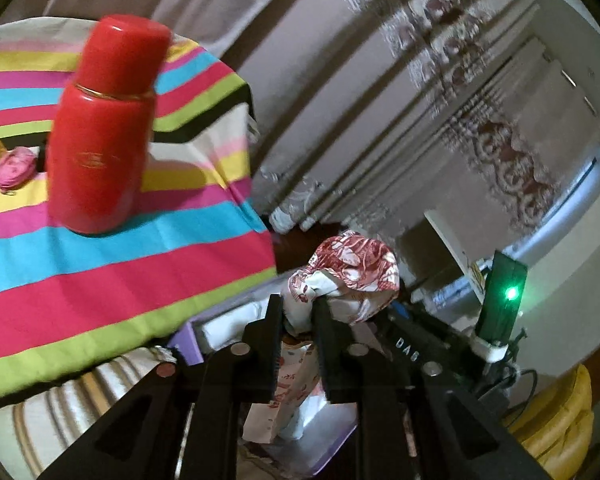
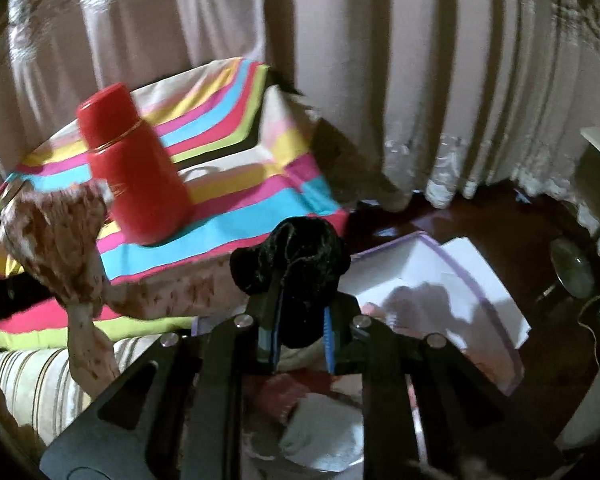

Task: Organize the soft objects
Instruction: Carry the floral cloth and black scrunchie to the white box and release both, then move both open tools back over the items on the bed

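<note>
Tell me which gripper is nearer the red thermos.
Left, probably. The left gripper, clamping floral cloth, looks closer to the red thermos; the right gripper, clamping black fabric, sits farther back.

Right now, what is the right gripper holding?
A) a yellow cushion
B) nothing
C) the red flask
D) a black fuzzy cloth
D: the right gripper is shut on a black cloth, bunched up between its fingers, while the red flask stands apart on the striped cloth.

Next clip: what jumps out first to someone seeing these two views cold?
The red flask standing upright on the bright striped cloth dominates both views. Next, each gripper holds fabric up: the left gripper is shut on a red-and-white floral cloth, the right gripper on a black cloth, above a purple-rimmed box on the floor.
</note>
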`<action>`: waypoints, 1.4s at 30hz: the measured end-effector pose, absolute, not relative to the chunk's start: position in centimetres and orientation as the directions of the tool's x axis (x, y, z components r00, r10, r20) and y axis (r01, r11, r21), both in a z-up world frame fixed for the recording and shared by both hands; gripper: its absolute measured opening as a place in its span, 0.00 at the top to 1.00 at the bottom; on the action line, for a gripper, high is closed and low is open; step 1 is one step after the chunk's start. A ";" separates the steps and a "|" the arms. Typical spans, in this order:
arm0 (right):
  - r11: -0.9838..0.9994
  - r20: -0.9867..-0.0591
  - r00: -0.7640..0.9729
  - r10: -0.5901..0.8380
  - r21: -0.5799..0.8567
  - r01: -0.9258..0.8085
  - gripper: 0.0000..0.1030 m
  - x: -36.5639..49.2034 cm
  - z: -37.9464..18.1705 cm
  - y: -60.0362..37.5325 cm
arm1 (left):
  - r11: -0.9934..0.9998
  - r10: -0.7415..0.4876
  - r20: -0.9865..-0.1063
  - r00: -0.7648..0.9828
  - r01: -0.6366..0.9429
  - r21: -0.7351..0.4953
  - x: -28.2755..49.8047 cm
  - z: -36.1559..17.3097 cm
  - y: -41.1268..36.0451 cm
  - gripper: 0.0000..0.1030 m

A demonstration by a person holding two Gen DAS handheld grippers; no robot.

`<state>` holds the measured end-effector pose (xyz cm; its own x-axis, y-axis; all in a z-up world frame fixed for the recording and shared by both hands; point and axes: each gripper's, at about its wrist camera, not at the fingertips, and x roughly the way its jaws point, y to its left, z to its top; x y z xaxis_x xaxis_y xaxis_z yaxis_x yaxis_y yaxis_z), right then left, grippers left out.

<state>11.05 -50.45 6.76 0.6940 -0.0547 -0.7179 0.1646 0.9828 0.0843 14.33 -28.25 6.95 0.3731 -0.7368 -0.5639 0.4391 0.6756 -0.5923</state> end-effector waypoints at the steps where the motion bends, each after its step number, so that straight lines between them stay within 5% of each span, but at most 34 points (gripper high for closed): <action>1: 0.981 -0.720 0.691 -0.061 0.085 0.176 0.77 10.9 6.8 -50.9 | 0.677 -0.734 -0.574 0.362 0.445 -0.586 14.4 6.8 -28.7 0.68; 3: 0.975 -0.721 0.689 -0.073 0.095 0.202 0.68 10.7 6.9 -51.9 | 0.686 -0.725 -0.591 0.354 0.449 -0.573 14.4 6.5 -29.4 0.51; 4: 0.972 -0.722 0.688 -0.079 0.098 0.214 0.50 10.6 6.9 -52.3 | 0.687 -0.723 -0.591 0.357 0.450 -0.570 14.3 6.5 -29.4 0.46; 5: 0.969 -0.720 0.689 -0.084 0.101 0.224 0.34 10.5 7.0 -52.7 | 0.688 -0.723 -0.590 0.359 0.452 -0.568 14.3 6.5 -29.4 0.45; 7: 0.968 -0.707 0.700 -0.095 0.099 0.232 0.27 10.1 7.3 -53.0 | 0.694 -0.717 -0.593 0.366 0.454 -0.559 14.3 6.7 -29.5 0.45; 28: 1.000 -0.709 0.705 0.004 0.020 0.015 0.27 10.4 8.4 -45.8 | 0.860 -0.510 -0.590 0.626 0.362 -0.360 14.0 7.7 -21.8 0.43; 42: 0.982 -0.668 0.735 0.117 -0.033 -0.185 0.15 10.4 10.2 -35.2 | 0.930 -0.318 -0.674 0.667 0.082 -0.358 14.9 5.1 -7.4 0.43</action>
<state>10.44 -35.19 10.18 0.7354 0.1166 -0.6676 -0.1854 0.9821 -0.0327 14.92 -7.39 5.11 0.6671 -0.3178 -0.6738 0.0817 0.9302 -0.3578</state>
